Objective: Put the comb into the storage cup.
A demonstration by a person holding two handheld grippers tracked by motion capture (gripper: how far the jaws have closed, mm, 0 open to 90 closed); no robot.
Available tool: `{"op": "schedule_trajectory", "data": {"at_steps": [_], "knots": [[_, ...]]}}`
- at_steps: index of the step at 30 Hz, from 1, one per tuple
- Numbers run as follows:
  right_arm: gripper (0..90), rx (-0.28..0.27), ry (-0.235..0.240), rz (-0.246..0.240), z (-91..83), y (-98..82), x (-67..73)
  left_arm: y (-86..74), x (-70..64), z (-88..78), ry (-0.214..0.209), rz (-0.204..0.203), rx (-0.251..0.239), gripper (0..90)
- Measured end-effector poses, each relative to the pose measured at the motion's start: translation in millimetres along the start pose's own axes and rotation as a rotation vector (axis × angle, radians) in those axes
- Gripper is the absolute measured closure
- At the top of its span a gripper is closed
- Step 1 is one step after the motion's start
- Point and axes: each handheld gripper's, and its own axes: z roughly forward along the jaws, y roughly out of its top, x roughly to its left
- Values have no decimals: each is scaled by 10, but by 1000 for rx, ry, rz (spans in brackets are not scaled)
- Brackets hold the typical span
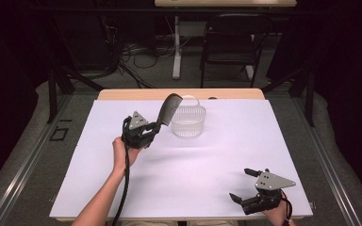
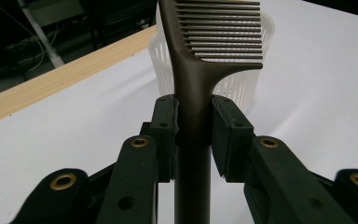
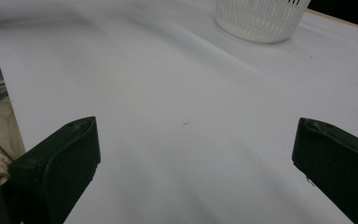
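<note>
The left gripper (image 1: pixel 152 128) squeezed the comb (image 1: pixel 168 109) by its handle — teeth near the basket (image 1: pixel 188 121), ready to drop in. The right gripper (image 1: pixel 244 185) rested wide open — holding nothing.

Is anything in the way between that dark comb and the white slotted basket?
Nothing visible. The left gripper holds the dark brown plastic comb by its handle, beside the white slotted plastic basket, whose top is open.

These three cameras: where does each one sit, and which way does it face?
High view: above the person's side, looking forward and down on the table; both forearms, left claw, right claw.
Left gripper view: on the left claw, looking along its jaws clamped on the comb.
Right gripper view: on the right claw, low over the table, jaws wide apart.
All three show the basket.
</note>
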Motion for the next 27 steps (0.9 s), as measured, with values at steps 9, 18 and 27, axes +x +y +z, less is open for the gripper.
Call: {"op": "schedule_trajectory", "data": {"at_steps": [9, 18, 27], "knots": [[7, -3, -2, -1, -11, 6, -2, 99, 29, -3, -6, 0, -5, 721], [6, -12, -3, -1, -16, 7, -2, 215, 50, 1, -10, 15, -29, 720], [7, -11, -3, 4, -17, 6, -3, 318, 67, 36, -12, 19, -41, 720]]}}
